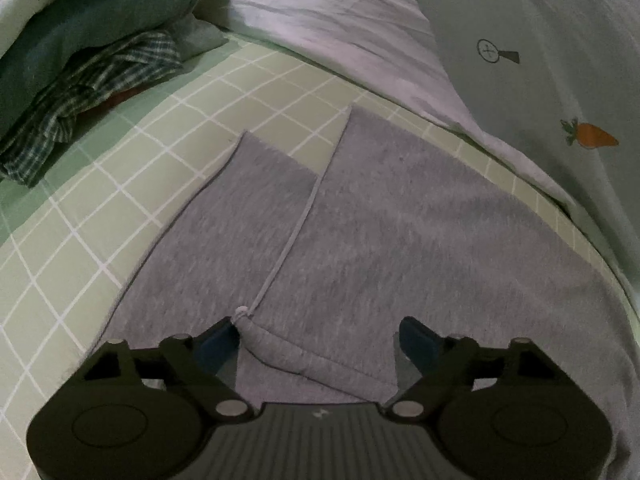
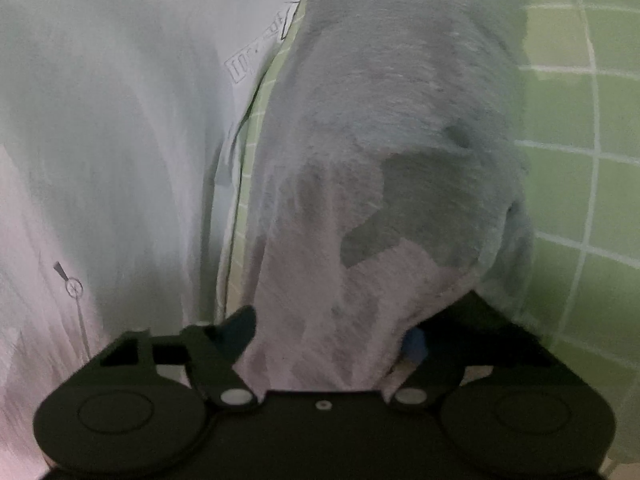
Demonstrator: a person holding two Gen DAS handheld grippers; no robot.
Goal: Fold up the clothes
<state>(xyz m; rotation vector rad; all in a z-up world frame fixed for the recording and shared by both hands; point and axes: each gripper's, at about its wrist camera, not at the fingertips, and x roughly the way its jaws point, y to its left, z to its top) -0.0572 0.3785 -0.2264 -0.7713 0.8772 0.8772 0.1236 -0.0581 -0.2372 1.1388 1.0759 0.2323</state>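
Note:
Grey drawstring shorts (image 1: 400,220) lie flat on a green checked bed sheet (image 1: 120,208), legs pointing away from me. My left gripper (image 1: 320,340) stands open over the waistband, its left fingertip (image 1: 222,342) beside the drawstring knot (image 1: 241,312). In the right wrist view the same grey shorts (image 2: 392,120) are bunched and blurred. They fill the gap of my right gripper (image 2: 328,336), whose jaws stand wide apart. Cloth drapes over its right fingertip (image 2: 415,344) and hides most of it.
A plaid shirt (image 1: 92,92) and a dark green garment (image 1: 100,20) are piled at the far left. A pale duvet (image 1: 540,80) with a carrot print (image 1: 592,136) borders the shorts on the right; the same duvet (image 2: 100,120) fills the left of the right wrist view.

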